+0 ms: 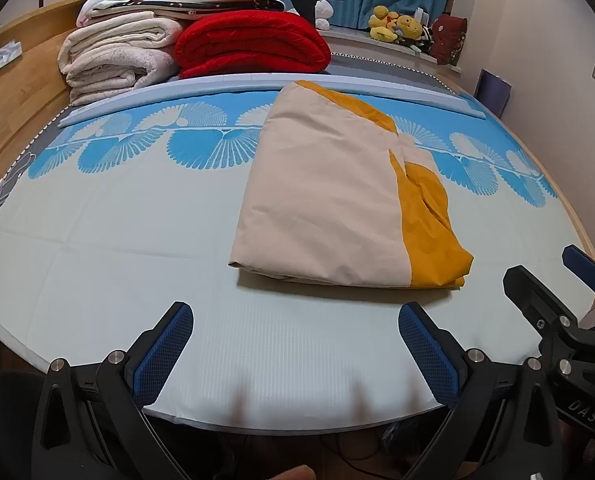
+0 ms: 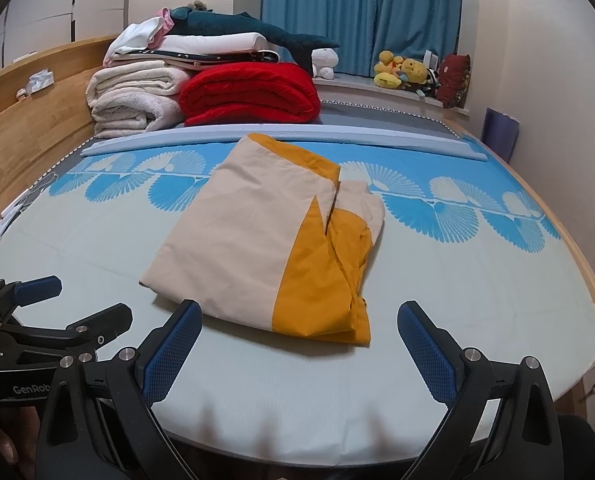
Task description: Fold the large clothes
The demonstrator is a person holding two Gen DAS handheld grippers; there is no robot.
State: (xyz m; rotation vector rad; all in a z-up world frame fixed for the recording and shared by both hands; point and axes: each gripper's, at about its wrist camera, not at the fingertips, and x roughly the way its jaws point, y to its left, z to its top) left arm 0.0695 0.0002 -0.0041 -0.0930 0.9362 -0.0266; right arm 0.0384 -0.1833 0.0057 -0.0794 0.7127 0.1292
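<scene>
A beige and mustard-yellow cloth (image 1: 329, 200) lies folded into a thick rectangle on the pale blue bed sheet (image 1: 117, 240); it also shows in the right wrist view (image 2: 257, 236). My left gripper (image 1: 295, 316) is open and empty, held near the bed's front edge, short of the cloth's near left corner. My right gripper (image 2: 299, 312) is open and empty, just short of the cloth's near edge. The right gripper shows at the right of the left wrist view (image 1: 549, 272), and the left gripper at the left of the right wrist view (image 2: 81, 300).
Folded white blankets (image 1: 113, 56) and a red blanket (image 1: 249, 44) are stacked at the far side by the wooden headboard (image 1: 13, 112). Plush toys (image 1: 397, 24) sit on the window ledge under blue curtains (image 2: 361, 12). A wall is at the right.
</scene>
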